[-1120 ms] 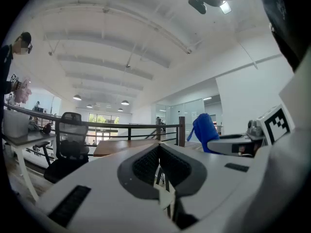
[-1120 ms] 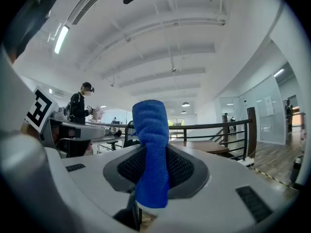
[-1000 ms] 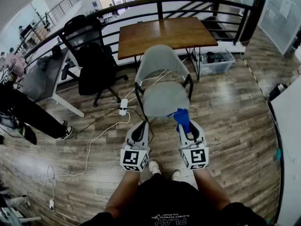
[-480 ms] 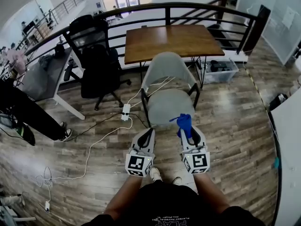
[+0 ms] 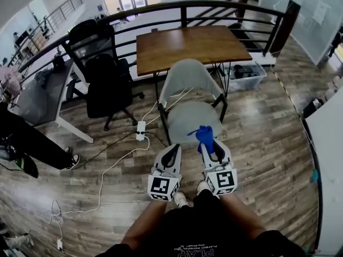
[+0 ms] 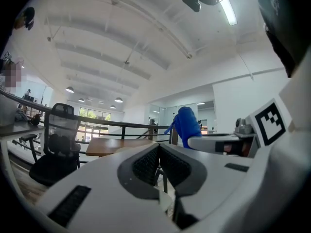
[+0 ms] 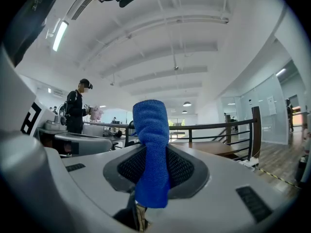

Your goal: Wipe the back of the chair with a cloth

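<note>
A grey shell chair stands in front of me in the head view, its curved back toward a wooden table. My right gripper is shut on a blue cloth, which sticks up over the seat's front edge; in the right gripper view the blue cloth stands upright between the jaws. My left gripper hovers just left of the seat's front, shut with nothing in it. In the left gripper view the left gripper shows closed jaws, with the cloth off to the right.
A wooden table stands behind the chair against a black railing. A black office chair and a grey desk are at left. A white power strip and cables lie on the floor. A clear storage box sits at right.
The view has shifted slightly; both grippers sit a little lower and further right in frame, still side by side at the seat's front. The cloth stays held.
</note>
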Demonstrator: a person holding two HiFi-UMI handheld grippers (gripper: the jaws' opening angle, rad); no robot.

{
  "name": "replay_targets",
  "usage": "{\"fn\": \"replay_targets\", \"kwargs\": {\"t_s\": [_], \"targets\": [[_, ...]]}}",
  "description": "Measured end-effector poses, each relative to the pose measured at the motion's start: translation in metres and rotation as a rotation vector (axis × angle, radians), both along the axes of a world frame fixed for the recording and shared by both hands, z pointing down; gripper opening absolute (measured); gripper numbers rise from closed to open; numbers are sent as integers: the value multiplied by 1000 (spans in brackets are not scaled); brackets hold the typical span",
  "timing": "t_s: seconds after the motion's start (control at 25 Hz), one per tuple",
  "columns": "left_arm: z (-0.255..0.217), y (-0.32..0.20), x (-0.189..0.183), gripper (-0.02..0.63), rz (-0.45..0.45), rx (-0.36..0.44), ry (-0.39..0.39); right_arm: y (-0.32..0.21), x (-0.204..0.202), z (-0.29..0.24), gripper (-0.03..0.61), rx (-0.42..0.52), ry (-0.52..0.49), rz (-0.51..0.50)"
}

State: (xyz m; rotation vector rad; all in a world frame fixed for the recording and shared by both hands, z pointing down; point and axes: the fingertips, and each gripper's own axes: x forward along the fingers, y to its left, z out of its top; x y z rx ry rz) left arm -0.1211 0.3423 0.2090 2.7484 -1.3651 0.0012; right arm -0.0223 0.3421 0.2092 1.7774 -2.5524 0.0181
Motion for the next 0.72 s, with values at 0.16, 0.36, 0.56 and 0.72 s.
{"fn": "replay_targets", "kwargs": {"t_s": [0.16, 0.36, 0.56, 0.72], "targets": [[7, -21, -2, 8, -10, -13, 3, -24, -5, 2, 110, 10, -1, -11], [7, -60, 1, 8, -41, -13, -4, -66, -9, 8, 110, 9, -12, -56], [1, -106, 14, 8, -68, -8, -18, -112, -6, 0, 110, 26, -39, -101], [1, -142, 27, 8, -83, -10, -19, -145, 5, 0, 110, 25, -48, -120]]}}
